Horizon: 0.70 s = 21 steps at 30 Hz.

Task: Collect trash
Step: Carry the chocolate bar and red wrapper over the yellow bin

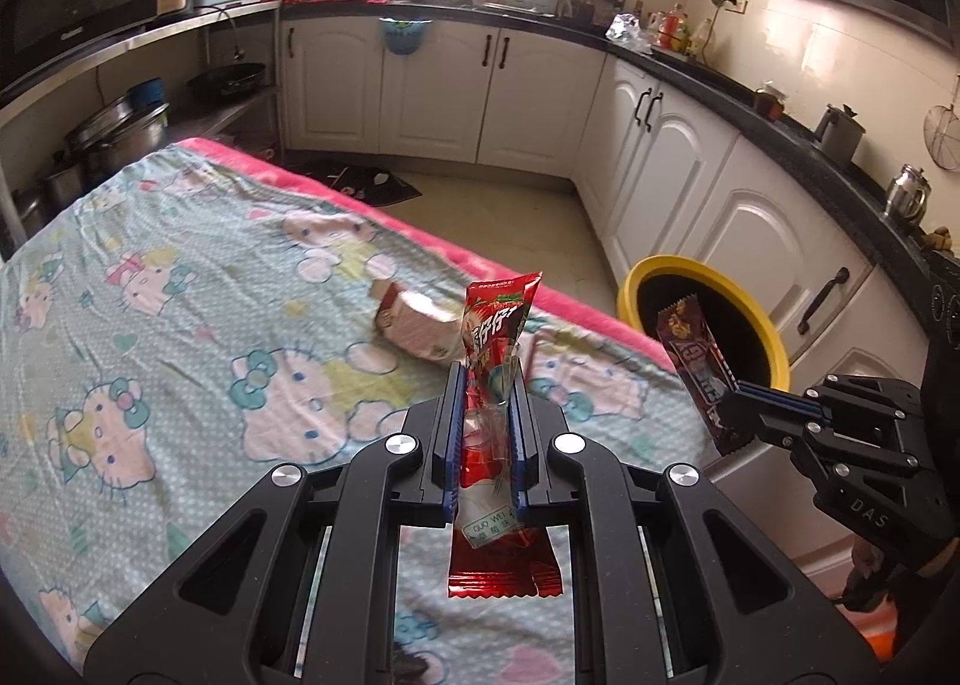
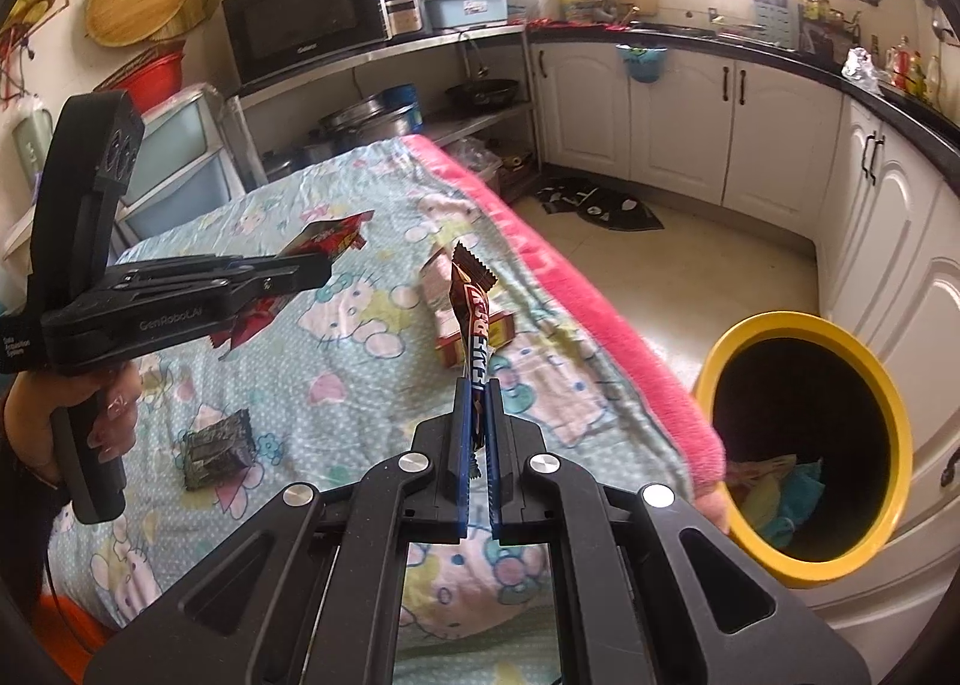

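A kitchen with a table under a cartoon-cat cloth (image 1: pixel 180 277), its far edge trimmed in pink, white cabinets (image 1: pixel 528 96) behind.

At the far left, seen from the right wrist camera, a person's hand (image 2: pixel 90 409) grips the handle of the left gripper (image 2: pixel 327 268), which reaches over the cloth. Its jaws are pinched on a red wrapper (image 2: pixel 333 235). The left wrist camera shows that gripper (image 1: pixel 487 385) from behind: the red wrapper (image 1: pixel 495 337) stands upright between the blue pads, its lower end hanging below them.

On the cloth below the left gripper lies a dark crumpled packet (image 2: pixel 216 448). Further right on the cloth, near the pink edge, lies a small pink carton (image 2: pixel 447 313) on its side.

Next comes the right gripper (image 2: pixel 478 385), above the cloth, its jaws pressed on a brown wrapper (image 2: pixel 471 301) that sticks up from between them. In the left wrist view, the same gripper (image 1: pixel 738 391) holds the brown wrapper (image 1: pixel 690 349) in front of the bin's mouth.

At the far right, on the floor beside the table, stands a yellow-rimmed bin (image 2: pixel 900 427) with a dark inside. Some pale and blue trash (image 2: pixel 780 481) lies at its bottom.
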Motion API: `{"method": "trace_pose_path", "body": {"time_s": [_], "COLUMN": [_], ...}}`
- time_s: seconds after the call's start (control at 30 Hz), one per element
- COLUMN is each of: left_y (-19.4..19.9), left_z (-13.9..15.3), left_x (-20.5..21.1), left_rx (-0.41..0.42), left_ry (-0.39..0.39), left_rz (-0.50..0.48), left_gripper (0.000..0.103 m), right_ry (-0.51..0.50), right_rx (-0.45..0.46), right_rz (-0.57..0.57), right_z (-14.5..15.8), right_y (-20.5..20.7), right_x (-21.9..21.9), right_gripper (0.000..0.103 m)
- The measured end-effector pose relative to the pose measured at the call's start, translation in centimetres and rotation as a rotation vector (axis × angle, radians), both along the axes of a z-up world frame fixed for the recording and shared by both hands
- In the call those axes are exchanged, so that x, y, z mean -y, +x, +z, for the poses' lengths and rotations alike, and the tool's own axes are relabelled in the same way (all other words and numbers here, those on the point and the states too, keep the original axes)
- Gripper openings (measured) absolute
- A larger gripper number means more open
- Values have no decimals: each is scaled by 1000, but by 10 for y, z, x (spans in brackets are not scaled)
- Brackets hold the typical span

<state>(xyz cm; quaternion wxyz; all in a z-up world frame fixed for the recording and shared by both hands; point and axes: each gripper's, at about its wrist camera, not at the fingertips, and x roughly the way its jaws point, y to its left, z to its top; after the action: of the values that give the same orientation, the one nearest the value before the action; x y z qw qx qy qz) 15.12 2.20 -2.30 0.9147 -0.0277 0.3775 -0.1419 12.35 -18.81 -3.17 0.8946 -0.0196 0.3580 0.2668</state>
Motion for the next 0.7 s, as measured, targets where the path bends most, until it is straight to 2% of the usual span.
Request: {"method": "trace_pose_path", "body": {"time_s": [0.7], "left_y": [24], "left_z": [26], "left_x": [74], "left_rx": [61], "left_ry": [-48], "left_rz": [-111], "left_gripper": [8], "right_ry": [21], "right_rx": [75], "right_rz": [-192], "right_z": [23], "right_y": [9], "right_x": [72], "right_gripper": [5]}}
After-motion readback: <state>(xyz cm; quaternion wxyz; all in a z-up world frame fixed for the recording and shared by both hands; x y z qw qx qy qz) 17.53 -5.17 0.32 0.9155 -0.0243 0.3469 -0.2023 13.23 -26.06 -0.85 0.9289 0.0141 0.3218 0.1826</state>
